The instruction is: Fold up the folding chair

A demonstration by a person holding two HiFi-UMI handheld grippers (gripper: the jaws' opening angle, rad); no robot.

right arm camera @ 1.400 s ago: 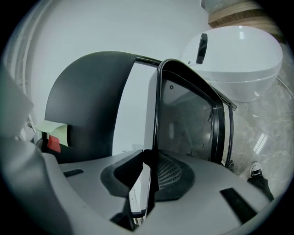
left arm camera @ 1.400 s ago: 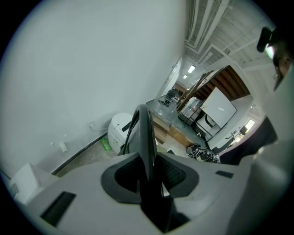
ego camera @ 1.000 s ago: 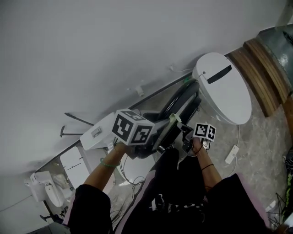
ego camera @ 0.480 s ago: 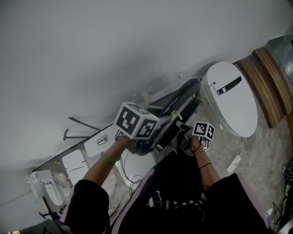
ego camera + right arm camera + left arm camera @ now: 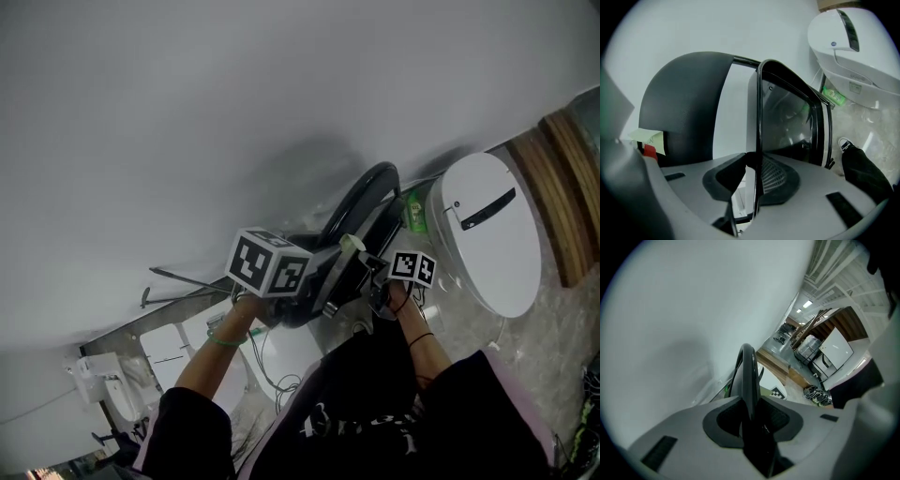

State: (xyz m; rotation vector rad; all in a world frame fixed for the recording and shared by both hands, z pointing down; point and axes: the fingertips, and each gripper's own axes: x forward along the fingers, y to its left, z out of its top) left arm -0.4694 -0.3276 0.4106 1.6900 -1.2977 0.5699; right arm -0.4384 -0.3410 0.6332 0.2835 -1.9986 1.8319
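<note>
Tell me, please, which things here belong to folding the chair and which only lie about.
Belong to the job: folding chair, folded flat; left gripper and right gripper, both clamped on its frame.
Just lying about: white oval panel, green bottle, wooden ledge.

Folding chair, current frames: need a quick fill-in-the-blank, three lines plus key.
1. The left gripper is shut on the chair's padded edge, coloured ___.
2. The right gripper is ___ on its thin frame tube.
3. In the head view the chair lies ___ of the white oval object.
Missing: black; shut; left.
</note>
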